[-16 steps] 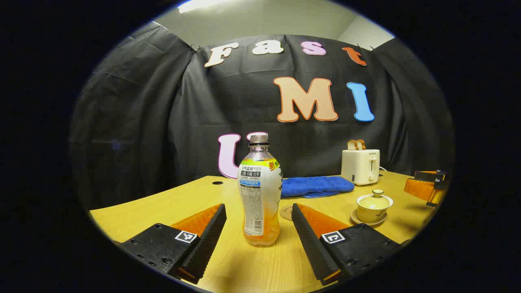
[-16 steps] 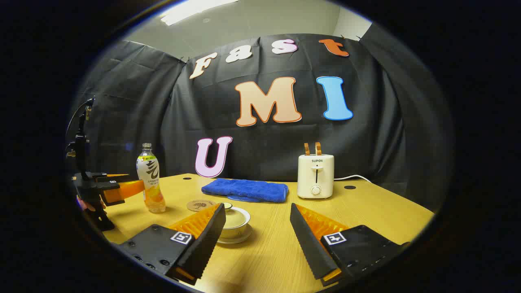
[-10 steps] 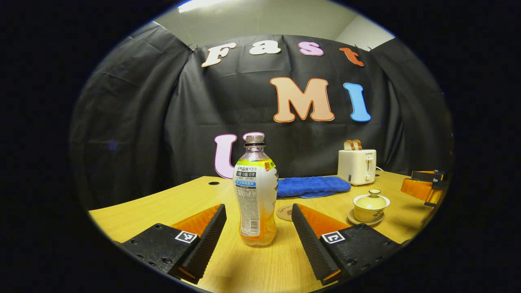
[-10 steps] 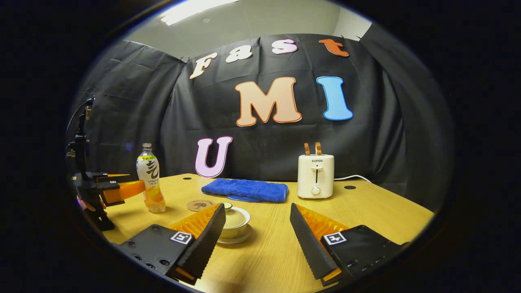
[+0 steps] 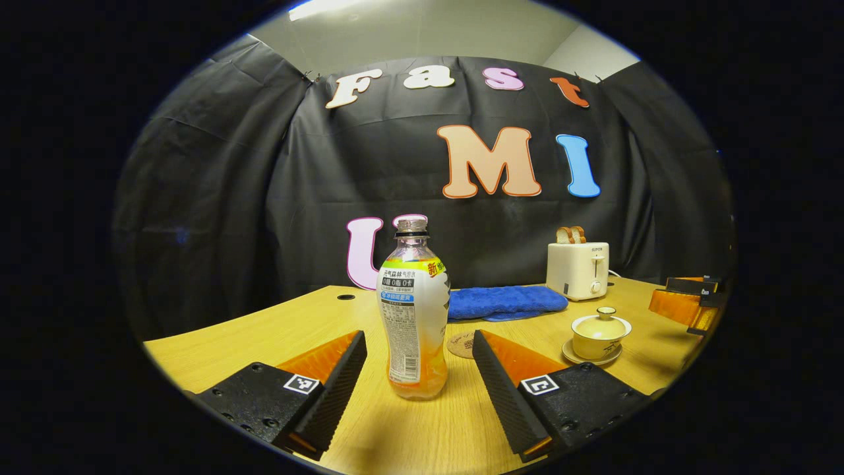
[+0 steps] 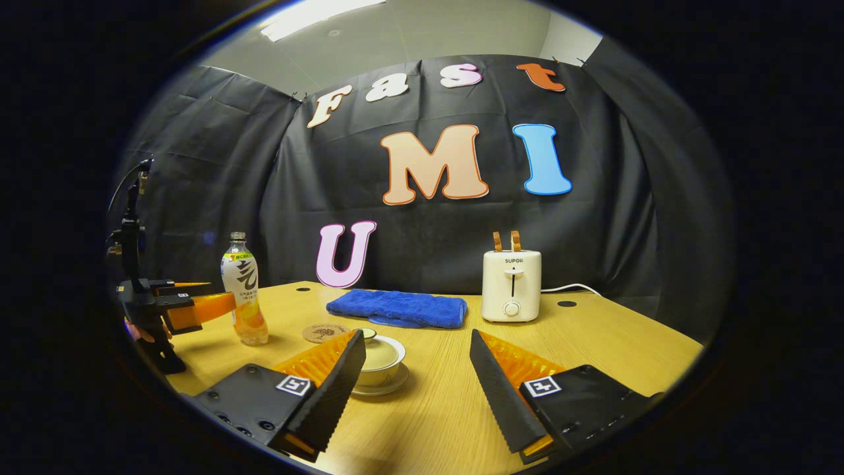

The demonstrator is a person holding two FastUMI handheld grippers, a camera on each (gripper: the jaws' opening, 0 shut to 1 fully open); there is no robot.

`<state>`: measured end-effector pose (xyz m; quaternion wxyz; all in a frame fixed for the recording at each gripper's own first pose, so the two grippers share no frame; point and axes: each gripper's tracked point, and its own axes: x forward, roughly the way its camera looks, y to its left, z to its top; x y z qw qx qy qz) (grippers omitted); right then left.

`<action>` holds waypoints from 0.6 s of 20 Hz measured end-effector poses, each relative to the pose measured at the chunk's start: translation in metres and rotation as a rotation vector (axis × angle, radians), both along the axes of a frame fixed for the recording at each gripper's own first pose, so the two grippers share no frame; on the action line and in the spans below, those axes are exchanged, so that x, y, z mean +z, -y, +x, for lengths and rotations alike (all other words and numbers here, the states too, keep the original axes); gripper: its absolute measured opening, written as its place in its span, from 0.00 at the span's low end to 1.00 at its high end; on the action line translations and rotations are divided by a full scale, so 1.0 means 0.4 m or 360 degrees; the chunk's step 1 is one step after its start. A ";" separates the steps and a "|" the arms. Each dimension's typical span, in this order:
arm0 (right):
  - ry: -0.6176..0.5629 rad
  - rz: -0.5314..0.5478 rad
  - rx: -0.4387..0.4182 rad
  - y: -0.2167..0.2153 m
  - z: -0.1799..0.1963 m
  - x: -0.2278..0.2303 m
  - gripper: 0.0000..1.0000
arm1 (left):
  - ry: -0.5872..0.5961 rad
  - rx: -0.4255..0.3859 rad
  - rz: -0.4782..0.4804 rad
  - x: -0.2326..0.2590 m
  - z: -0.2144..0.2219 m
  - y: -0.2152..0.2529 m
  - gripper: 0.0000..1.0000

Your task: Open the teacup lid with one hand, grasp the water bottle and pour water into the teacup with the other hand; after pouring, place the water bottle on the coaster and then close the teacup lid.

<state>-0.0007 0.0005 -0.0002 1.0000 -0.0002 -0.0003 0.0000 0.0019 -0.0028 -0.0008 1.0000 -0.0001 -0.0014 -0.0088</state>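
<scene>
On the wooden table point(image 5: 277, 330), in the left gripper view, the bottle point(image 5: 414, 316) stands upright between the two fingers of the left gripper point(image 5: 419, 359), whose jaws stand wide apart with neither finger touching it. Orange drink fills only its lower part, and it wears no cap. At about 3 o'clock from the bottle's base lies the round coaster point(image 5: 460, 345), partly hidden behind the right-hand finger. Farther toward 3 o'clock sits the teacup point(image 5: 600, 335) on its saucer, lid point(image 5: 601, 323) on. Beyond these, toward 1 o'clock, a folded blue towel point(image 5: 506, 302) lies near the wall, with a white toaster point(image 5: 578, 270) holding two slices just to its right.

From the right gripper view, the right gripper point(image 6: 417, 369) hangs over the table with jaws wide apart, holding nothing; the teacup point(image 6: 384, 359) sits partly behind its left finger point(image 6: 333, 389). At 10 o'clock from the cup lies the coaster point(image 6: 324, 332), and farther that way stands the bottle point(image 6: 244, 298) with the left gripper point(image 6: 178, 307) beside it
</scene>
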 end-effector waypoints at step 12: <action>-0.0012 0.0010 0.0225 -0.067 0.006 -0.006 1.00 | -0.0001 0.0028 0.0001 -0.002 -0.001 -0.008 0.94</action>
